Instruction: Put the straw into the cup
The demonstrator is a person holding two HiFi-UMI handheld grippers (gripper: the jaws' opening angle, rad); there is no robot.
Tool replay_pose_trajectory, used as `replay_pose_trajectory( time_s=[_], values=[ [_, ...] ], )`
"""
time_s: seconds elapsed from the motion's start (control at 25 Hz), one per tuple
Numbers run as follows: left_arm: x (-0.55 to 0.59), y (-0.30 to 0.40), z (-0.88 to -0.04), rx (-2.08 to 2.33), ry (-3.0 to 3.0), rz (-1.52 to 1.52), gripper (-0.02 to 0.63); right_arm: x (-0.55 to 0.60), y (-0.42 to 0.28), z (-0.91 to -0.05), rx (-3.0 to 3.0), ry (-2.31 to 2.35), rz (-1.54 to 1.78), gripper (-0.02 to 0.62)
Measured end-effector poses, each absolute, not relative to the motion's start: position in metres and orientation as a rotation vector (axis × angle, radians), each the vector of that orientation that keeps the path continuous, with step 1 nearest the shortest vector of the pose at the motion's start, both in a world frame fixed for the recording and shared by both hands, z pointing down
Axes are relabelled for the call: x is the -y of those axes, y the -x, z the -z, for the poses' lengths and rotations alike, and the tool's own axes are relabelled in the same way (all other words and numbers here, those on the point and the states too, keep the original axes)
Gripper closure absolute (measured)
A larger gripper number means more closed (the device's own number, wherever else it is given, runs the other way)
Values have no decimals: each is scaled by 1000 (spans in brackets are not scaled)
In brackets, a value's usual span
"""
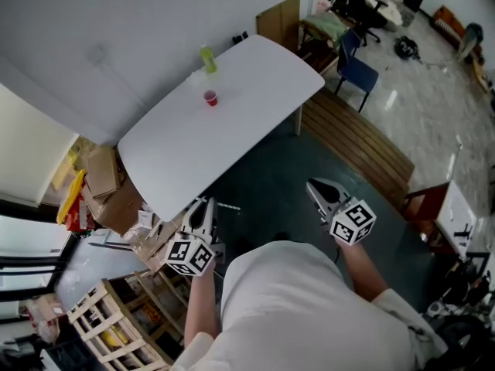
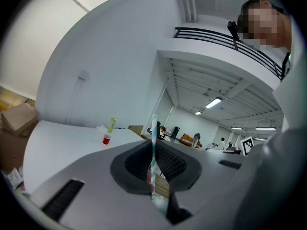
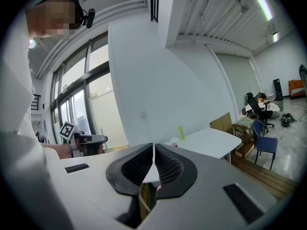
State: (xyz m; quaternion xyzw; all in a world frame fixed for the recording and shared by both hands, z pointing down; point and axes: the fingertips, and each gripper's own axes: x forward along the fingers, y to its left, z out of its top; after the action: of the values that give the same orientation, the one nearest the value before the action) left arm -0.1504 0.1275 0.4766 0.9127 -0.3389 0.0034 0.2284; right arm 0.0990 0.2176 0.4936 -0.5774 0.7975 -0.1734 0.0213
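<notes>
Clamps the straw in the left hand-held gripper, tip toward 12 o'clock. With the right hand-held gripper pressed together, empty. Probably light, thin-walled, crushable: best pinched gently near mid-length. Far off at 12 o'clock on the desk, the cup.

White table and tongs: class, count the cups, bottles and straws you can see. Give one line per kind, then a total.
red cup: 1
green bottle: 1
striped straw: 1, clamped in the tongs of the left gripper
Total: 3
</notes>
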Motion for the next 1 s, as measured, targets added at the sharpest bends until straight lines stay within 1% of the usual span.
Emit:
replay_pose_trajectory(
  time_s=[0.56, 1.0],
  values=[
    [-130, 129, -477, 1019, -2481, 19, 583, -217, -128, -503, -2535, 1719, 551, 555],
    [-84, 128, -481, 1024, -2478, 23, 583, -180, -134, -512, -2524, 1746, 582, 555]
  ],
)
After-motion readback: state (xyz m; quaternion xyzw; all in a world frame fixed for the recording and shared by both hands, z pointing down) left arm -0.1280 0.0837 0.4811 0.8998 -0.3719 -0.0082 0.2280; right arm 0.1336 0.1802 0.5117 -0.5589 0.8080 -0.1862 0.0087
